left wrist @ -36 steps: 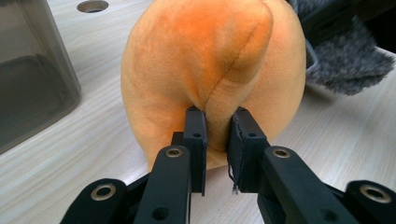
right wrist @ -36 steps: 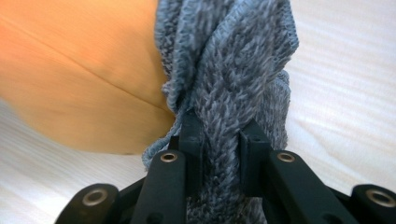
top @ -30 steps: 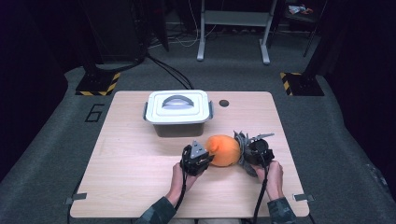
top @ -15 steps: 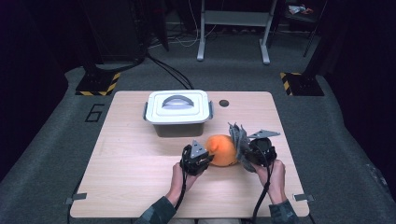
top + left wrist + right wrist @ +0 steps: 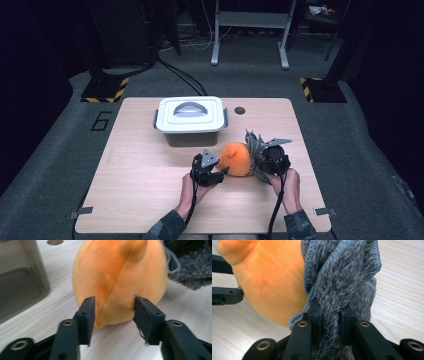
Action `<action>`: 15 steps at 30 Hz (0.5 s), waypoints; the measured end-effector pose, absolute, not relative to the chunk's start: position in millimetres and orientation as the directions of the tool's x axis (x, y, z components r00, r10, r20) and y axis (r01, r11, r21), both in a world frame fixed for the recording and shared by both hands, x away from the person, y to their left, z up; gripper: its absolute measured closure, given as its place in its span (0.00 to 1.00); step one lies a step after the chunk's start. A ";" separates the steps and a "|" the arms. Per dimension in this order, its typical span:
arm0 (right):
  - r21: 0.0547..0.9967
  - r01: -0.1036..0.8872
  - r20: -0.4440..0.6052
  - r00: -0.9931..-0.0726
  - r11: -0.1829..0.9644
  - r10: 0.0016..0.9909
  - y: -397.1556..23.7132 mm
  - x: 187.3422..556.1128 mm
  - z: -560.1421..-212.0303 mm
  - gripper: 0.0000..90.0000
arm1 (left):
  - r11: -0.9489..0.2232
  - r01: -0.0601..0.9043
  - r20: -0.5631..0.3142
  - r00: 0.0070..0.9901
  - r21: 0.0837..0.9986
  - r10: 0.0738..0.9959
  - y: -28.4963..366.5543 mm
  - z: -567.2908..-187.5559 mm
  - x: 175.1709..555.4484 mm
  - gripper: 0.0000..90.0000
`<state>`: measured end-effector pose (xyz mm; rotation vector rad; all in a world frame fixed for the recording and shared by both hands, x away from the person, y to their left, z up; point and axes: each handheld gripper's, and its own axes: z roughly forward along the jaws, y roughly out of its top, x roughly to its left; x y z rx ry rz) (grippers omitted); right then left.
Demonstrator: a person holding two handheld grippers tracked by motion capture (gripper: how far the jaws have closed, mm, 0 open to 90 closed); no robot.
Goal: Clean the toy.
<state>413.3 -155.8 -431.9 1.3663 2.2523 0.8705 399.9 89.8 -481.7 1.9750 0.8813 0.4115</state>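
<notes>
From above: orange plush toy [image 5: 236, 158] on the table [image 5: 140, 175] between left claw [image 5: 220, 172] and right claw [image 5: 256, 159], lidded box [image 5: 190, 120] behind. Left gripper view: jaws just opening, standing apart beside the plush, apparently mid-release. Right gripper view: jaws clamped on the grey knit cloth [image 5: 342, 277] against the plush; next, probably drawing the cloth clear.

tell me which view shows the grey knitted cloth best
The right gripper view: the grey knitted cloth is close, clamped in the right tool. The left gripper view catches a corner; the high view shows a small bunch beside the orange plush.
</notes>
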 end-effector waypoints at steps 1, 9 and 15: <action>0.666 0.666 0.013 -0.460 0.336 0.888 -156.2 413.6 -432.1 0.84 | -0.336 0.426 -0.058 0.687 0.840 0.725 89.6 -482.5 400.8 0.51; 0.671 0.659 0.009 -0.467 0.341 0.884 -157.1 414.9 -433.8 0.84 | -0.380 0.436 -0.035 0.693 0.816 0.720 81.2 -489.7 406.3 0.58; 0.678 0.658 0.009 -0.452 0.327 0.892 -156.7 412.8 -432.6 0.84 | -0.391 0.407 -0.006 0.699 0.825 0.715 78.8 -488.7 405.1 0.82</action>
